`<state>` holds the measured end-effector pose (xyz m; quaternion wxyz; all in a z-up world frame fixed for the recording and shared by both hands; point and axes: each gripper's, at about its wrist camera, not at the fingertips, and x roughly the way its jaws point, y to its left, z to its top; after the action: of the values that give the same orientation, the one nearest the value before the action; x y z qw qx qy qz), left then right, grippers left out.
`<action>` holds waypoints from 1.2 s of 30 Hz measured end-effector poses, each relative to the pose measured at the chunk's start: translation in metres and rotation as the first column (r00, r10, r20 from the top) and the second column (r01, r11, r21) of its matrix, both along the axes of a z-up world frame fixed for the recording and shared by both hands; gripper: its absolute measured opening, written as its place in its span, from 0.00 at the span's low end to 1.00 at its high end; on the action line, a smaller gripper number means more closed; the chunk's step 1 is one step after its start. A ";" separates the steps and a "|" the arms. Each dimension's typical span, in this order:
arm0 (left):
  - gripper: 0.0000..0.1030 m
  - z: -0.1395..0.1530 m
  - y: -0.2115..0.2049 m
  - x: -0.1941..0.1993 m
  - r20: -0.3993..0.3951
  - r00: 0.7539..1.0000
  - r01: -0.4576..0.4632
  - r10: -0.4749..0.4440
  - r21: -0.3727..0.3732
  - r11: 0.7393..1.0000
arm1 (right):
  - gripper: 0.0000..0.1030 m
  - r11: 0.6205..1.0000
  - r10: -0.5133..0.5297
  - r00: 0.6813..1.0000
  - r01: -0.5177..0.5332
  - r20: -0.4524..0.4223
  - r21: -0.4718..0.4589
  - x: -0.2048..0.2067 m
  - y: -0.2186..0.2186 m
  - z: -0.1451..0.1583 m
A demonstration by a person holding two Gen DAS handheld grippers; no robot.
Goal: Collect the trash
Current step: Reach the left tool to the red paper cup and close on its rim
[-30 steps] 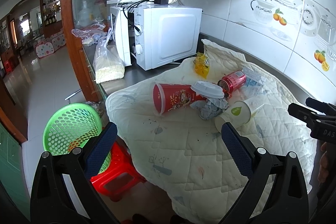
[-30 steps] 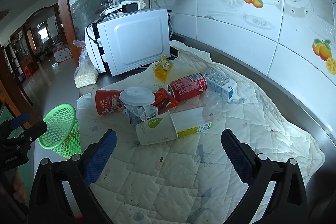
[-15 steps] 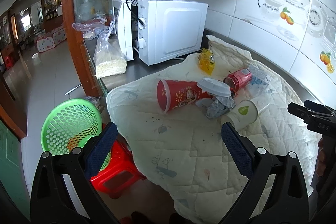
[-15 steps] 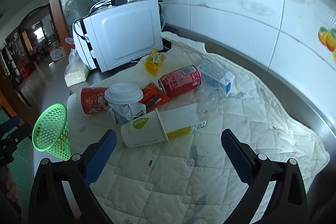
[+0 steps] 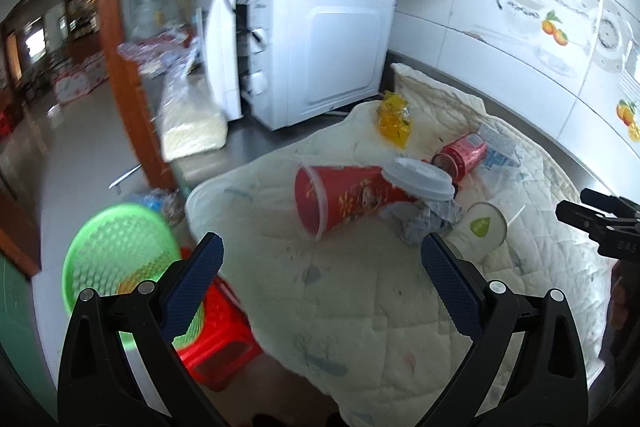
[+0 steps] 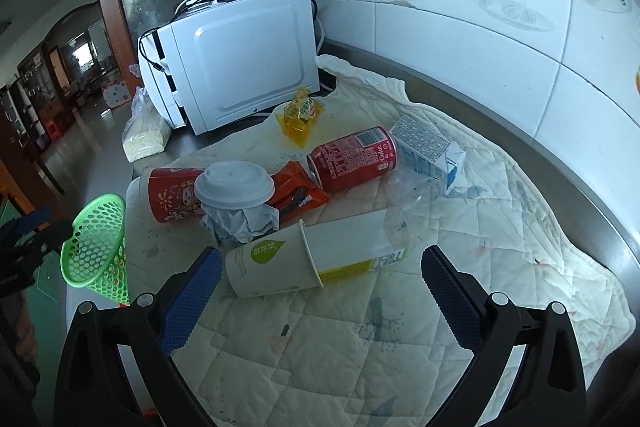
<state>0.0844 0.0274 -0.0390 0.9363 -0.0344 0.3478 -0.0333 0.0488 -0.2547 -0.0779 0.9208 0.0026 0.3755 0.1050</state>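
Trash lies on a quilted white cloth (image 6: 360, 347): a tipped white paper cup (image 6: 316, 259), a red paper cup (image 6: 172, 195), a white lid (image 6: 234, 183) over crumpled paper (image 6: 240, 223), a red cola can (image 6: 352, 159), a small carton (image 6: 432, 151), an orange wrapper (image 6: 296, 195) and a yellow packet (image 6: 298, 119). My right gripper (image 6: 320, 303) is open and empty just in front of the white cup. My left gripper (image 5: 320, 287) is open and empty, short of the red cup (image 5: 340, 195). A green mesh basket (image 5: 116, 259) stands on a red stool (image 5: 224, 347) to the left.
A white microwave (image 6: 240, 63) stands behind the trash with a bag of white grains (image 6: 144, 135) beside it. The tiled wall (image 6: 500, 47) runs along the right. The counter edge drops to the floor on the left.
Both grippers have moved closer to the trash pile. The right one has come down toward the white paper cup. Both stay open.
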 end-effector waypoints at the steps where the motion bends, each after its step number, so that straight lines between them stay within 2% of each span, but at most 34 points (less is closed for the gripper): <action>1: 0.95 -0.002 0.000 0.008 0.000 1.000 0.020 -0.020 0.014 1.000 | 0.94 1.000 0.000 1.000 0.000 -0.001 -0.001 0.001 0.000 0.000; 5: 0.95 -0.013 0.005 0.035 -0.002 0.995 0.103 -0.103 0.007 0.995 | 0.94 1.000 0.000 1.000 0.000 -0.004 -0.004 0.006 0.000 0.000; 7: 0.95 -0.019 0.011 0.050 -0.004 0.983 0.181 -0.182 -0.047 0.982 | 0.94 1.000 0.000 1.000 0.000 -0.006 -0.004 0.008 0.000 -0.001; 12: 0.95 -0.038 0.021 0.088 -0.023 0.967 0.251 -0.253 -0.068 0.966 | 0.94 1.000 -0.005 1.000 0.005 -0.021 -0.013 0.014 0.002 -0.002; 15: 0.95 -0.051 0.028 0.109 -0.040 0.950 0.305 -0.311 -0.120 0.945 | 0.94 1.000 -0.011 1.000 0.010 -0.028 -0.020 0.019 0.003 -0.003; 21: 0.95 -0.076 0.033 0.142 -0.059 0.929 0.353 -0.366 -0.159 0.922 | 0.94 0.999 -0.020 0.999 0.018 -0.042 -0.043 0.031 0.011 -0.005; 25: 0.95 -0.092 0.038 0.156 -0.072 0.908 0.388 -0.412 -0.221 0.895 | 0.94 0.998 -0.015 0.999 0.012 -0.052 -0.055 0.039 0.018 -0.008; 30: 0.95 -0.105 0.037 0.163 -0.074 0.893 0.414 -0.444 -0.253 0.874 | 0.94 0.998 -0.002 0.997 -0.003 -0.074 -0.066 0.048 0.028 -0.016; 34: 0.94 -0.109 0.036 0.164 -0.066 0.895 0.411 -0.441 -0.265 0.872 | 0.94 0.997 0.017 0.996 -0.024 -0.086 -0.077 0.054 0.036 -0.022; 36: 0.90 -0.107 0.037 0.162 -0.057 0.904 0.395 -0.425 -0.271 0.877 | 0.94 0.997 0.027 0.996 -0.034 -0.089 -0.073 0.056 0.039 -0.024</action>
<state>0.2467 0.0642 -0.1464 0.8742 -0.0811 0.3931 -0.2732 0.1053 -0.2156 -0.1016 0.9012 -0.0328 0.4194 0.1047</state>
